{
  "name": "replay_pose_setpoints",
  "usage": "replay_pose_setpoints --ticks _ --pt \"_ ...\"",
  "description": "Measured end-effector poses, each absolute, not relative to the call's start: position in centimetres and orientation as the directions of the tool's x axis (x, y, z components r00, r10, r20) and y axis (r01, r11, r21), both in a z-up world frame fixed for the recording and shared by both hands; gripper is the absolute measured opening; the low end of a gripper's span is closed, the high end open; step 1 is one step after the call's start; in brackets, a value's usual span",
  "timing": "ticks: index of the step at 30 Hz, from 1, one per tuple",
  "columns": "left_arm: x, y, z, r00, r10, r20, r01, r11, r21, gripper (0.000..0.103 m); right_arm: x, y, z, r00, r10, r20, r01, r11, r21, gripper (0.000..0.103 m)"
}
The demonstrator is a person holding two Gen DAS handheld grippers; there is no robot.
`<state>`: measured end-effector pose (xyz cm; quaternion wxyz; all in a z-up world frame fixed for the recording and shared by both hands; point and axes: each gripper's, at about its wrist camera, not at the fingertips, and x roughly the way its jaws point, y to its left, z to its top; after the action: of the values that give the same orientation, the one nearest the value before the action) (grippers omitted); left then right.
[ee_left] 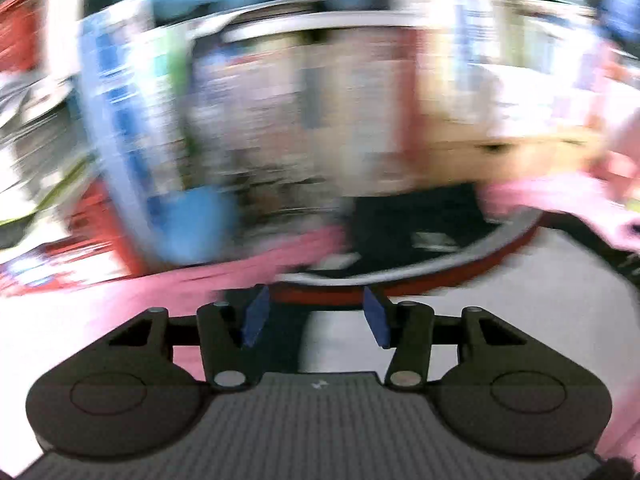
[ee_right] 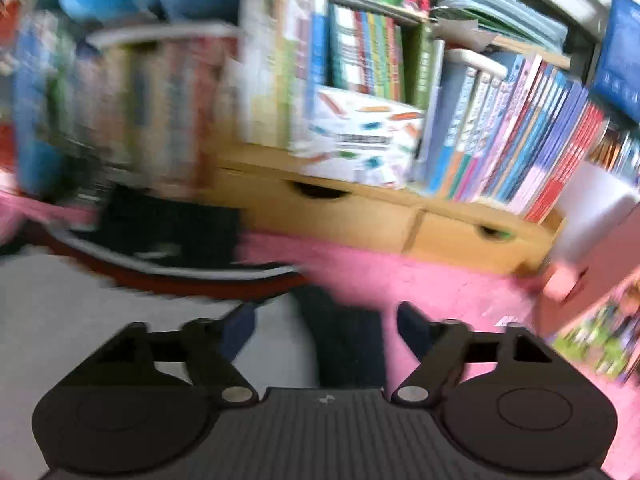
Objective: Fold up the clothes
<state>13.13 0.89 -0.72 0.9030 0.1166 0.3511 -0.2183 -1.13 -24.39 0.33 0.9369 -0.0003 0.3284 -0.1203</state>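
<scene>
1. The left gripper (ee_left: 316, 316) has its jaws apart, with a plain gap between the two blue pads (ee_left: 256, 316) and nothing pinched between them. It points out over the far edge of a grey-white garment (ee_left: 500, 292).

2. The right gripper (ee_right: 324, 332) also has its jaws spread wide and empty. A strip of dark fabric (ee_right: 348, 344) runs under the gap, where the grey-white cloth meets the pink cover (ee_right: 420, 280).

3. The grey-white garment spreads flat and broad beneath both tools, so it is probably the piece to be folded. Its far border is a curved hem with a rust-red band (ee_left: 460, 280) and a pale stripe above it. Whether it is already folded I cannot tell; heavy blur hides its outline.

4. A darker black piece with white marks (ee_left: 420, 224) lies just beyond that hem; the smear leaves it unclear whether it belongs to the same garment.

5. Both tools sit low and near the cloth, side by side, which suits taking hold of an edge or having just let one go. The pictures fit either.

6. The pink cover looks soft and fuzzy, so cloth should drag on it rather than slide.

7. Behind stands a pale wooden shelf unit (ee_right: 360, 216) with drawers, with glossy upright books (ee_right: 512, 148) above.
</scene>
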Motion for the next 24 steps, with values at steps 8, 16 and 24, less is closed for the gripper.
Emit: replay_pose_setpoints --ticks 8,16,24 --pt "13.0 -10.7 -8.5 0.573 -0.345 -0.743 0.694 0.687 0.216 0.01 -4.8 -15.9 -2.6 0.664 -0.045 -0.746 0.091 0.996 0.021 0.032" --pt "20.5 -9.7 -10.3 0.666 -0.19 -0.721 0.543 0.787 0.294 0.007 -3.5 -16.1 -4.1 0.663 -0.134 -0.737 0.17 0.985 -0.027 0.053" --pt "16.2 -6.8 -5.4 0.537 -0.431 -0.725 0.64 0.768 0.018 0.01 -4.8 -14.3 -2.9 0.725 -0.033 -0.688 0.083 0.996 0.039 0.057"
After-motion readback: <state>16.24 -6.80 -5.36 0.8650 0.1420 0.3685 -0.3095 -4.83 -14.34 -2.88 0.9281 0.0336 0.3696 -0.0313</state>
